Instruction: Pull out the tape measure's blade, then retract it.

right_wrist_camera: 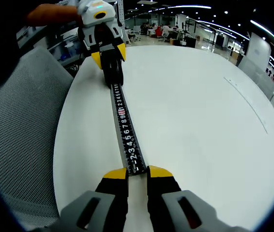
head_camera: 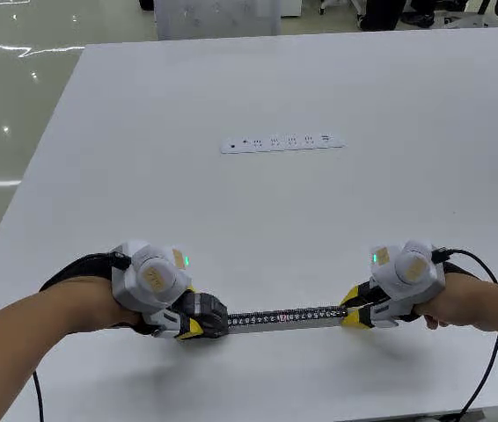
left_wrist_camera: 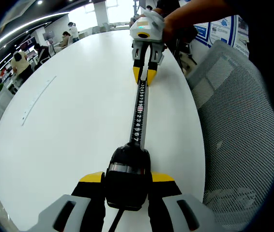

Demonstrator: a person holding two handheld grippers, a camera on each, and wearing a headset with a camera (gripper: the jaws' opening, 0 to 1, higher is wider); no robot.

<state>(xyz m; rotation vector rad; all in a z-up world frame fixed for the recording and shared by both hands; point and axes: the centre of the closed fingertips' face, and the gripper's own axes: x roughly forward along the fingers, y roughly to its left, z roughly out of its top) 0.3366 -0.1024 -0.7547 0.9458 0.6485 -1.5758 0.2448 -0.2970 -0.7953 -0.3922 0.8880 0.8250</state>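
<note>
A black tape measure case (head_camera: pixel 203 315) sits near the table's front edge, gripped by my left gripper (head_camera: pixel 189 329), whose yellow-tipped jaws press both sides of the case (left_wrist_camera: pixel 128 174). Its blade (head_camera: pixel 286 316) is drawn out to the right, lying just above the table with printed numbers showing (right_wrist_camera: pixel 126 131). My right gripper (head_camera: pixel 353 315) is shut on the blade's end (right_wrist_camera: pixel 137 170). In the left gripper view the blade (left_wrist_camera: pixel 139 113) runs away to the right gripper (left_wrist_camera: pixel 144 76). In the right gripper view it runs to the case (right_wrist_camera: pixel 112 70) in the left gripper (right_wrist_camera: pixel 108 57).
A white power strip (head_camera: pixel 281 141) lies flat on the white table (head_camera: pixel 319 211) well beyond the grippers. A cable (head_camera: pixel 492 343) trails from the right gripper over the front edge. A mesh chair (left_wrist_camera: pixel 243 135) stands beside the table. People sit at distant desks.
</note>
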